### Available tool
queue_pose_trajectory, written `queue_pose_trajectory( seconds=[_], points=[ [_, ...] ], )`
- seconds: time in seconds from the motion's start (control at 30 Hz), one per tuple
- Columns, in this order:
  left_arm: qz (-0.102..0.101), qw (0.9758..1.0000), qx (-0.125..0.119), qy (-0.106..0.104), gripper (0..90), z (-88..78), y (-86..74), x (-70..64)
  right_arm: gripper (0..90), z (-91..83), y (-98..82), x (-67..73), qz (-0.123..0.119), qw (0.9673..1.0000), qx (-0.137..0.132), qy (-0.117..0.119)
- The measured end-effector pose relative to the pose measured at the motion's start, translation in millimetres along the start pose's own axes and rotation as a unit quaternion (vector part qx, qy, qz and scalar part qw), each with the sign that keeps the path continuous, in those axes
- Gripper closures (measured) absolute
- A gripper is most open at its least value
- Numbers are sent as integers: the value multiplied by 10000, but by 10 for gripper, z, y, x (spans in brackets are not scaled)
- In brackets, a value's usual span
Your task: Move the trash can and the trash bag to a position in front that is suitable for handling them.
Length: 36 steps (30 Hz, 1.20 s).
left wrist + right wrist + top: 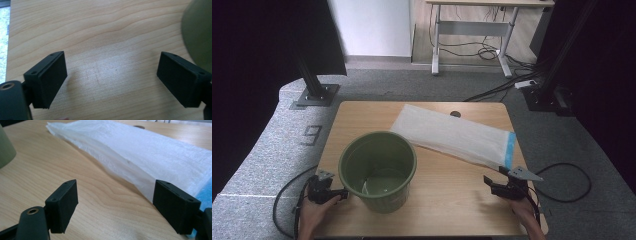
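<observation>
I find the round olive-green plastic bucket (378,170) standing upright and empty at the near left of the light wooden desk (447,195), mouth up. The flat white woven plastic bag with a blue band at one end (454,136) lies diagonally across the far right half of the desk, its blue end toward my right hand and its far edge just beside the bucket's rim. As I read it, the work in hand is lining the bucket with the bag, and the layout suits that: the bucket sits open and within reach of my left side, and the bag's banded end, probably its mouth, is turned toward my right.

My left gripper (343,194) rests low on the desk just beside the bucket's base. In the left gripper view its jaws stand wide apart with bare wood between them, and the bucket's green wall (197,35) shows beyond the right-hand jaw. Nothing is held. I judge it is placed there to steady the bucket.

My right gripper (490,183) sits at the near right edge of the desk, pointed at the bag's banded corner. In the right gripper view its jaws are fully spread and empty, the bag's folded edge (140,162) lying just ahead of them and the blue band (203,193) behind the right-hand jaw. No contact yet.

Assessment: work not begun. The next move calls for a low approach, since the bag lies flat and thin against the wood.
</observation>
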<state>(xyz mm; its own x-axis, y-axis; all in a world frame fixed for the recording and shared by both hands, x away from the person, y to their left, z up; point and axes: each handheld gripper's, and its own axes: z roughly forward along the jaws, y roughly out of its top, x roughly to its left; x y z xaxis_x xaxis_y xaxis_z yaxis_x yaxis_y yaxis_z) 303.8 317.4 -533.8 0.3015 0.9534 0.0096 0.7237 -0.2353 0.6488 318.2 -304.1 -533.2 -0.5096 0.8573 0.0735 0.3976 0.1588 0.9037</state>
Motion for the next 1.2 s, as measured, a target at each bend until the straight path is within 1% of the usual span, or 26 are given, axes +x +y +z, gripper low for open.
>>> queue_pose_trajectory(
  seconds=[0.07,0.1,0.17,0.2,0.23,0.3,0.33,0.37,0.4,0.47,0.5,0.53,0.57,0.63,0.7,0.77,0.8,0.83,0.87,0.9,0.93,0.97,1.03,1.1,1.17,1.2],
  points=[
    [14,10000,-61,-21,83,-25,1,-1,192,-1,0,-11,40,10000,-5,-13],
    [63,9998,-154,-83,83,-84,0,-3,189,1,-13,-28,103,9999,43,-58],
    [42,9995,-265,-136,78,-141,-15,-3,188,10,-34,-44,151,9998,102,-71],
    [42,9995,-265,-136,78,-141,-15,-3,188,10,-34,-44,151,9998,102,-71],
    [39,9994,-319,-161,78,-172,-32,-2,188,23,-47,-52,217,9996,157,-43],
    [24,9989,-401,-240,77,-227,-74,-9,188,34,-42,-51,202,9996,197,-39],
    [98,9988,-377,-295,74,-275,-117,-36,188,36,-35,-52,193,9997,176,-29],
    [98,9988,-377,-295,74,-275,-117,-36,188,41,-26,-54,211,9997,145,-33],
    [153,9988,-356,-315,75,-302,-135,-54,188,45,-13,-61,233,9997,117,-34],
    [311,9974,-398,-507,76,-408,-184,-118,187,59,14,-82,312,9995,42,-15],
    [384,9969,-398,-567,76,-444,-200,-141,187,63,26,-93,358,9994,13,14],
    [384,9969,-398,-567,76,-444,-200,-141,186,67,37,-100,404,9992,-23,43],
    [524,9944,-459,-794,76,-511,-237,-197,186,72,47,-104,439,9990,-60,62],
    [690,9904,-539,-1073,60,-558,-265,-258,186,81,69,-107,445,9989,-113,93],
    [837,9856,-621,-1330,50,-585,-264,-329,185,90,91,-108,446,9988,-168,84],
    [979,9822,-691,-1446,41,-606,-231,-407,185,101,109,-113,464,9987,-208,92],
    [1034,9802,-761,-1508,37,-618,-209,-445,185,107,115,-114,462,9987,-219,90],
    [1084,9775,-831,-1605,37,-630,-187,-482,185,111,117,-115,452,9987,-221,100],
    [1084,9775,-831,-1605,36,-630,-187,-482,185,111,117,-115,452,9987,-221,100],
    [1194,9726,-927,-1764,34,-646,-136,-553,184,114,112,-115,469,9987,-183,115],
    [1194,9726,-927,-1764,33,-646,-136,-553,184,114,108,-113,456,9988,-156,108],
    [1346,9690,-938,-1846,30,-643,-78,-620,184,110,102,-109,436,9989,-149,104],
    [1463,9671,-921,-1866,25,-634,-22,-670,184,91,81,-97,410,9990,-114,101],
    [1543,9639,-919,-1964,16,-623,19,-698,184,53,50,-81,361,9993,-58,79],
    [1581,9627,-915,-1994,4,-598,49,-699,184,7,25,-60,304,9995,-31,46],
    [1581,9627,-915,-1994,3,-598,49,-699,184,-12,19,-51,278,9996,-29,26]
  ],
)
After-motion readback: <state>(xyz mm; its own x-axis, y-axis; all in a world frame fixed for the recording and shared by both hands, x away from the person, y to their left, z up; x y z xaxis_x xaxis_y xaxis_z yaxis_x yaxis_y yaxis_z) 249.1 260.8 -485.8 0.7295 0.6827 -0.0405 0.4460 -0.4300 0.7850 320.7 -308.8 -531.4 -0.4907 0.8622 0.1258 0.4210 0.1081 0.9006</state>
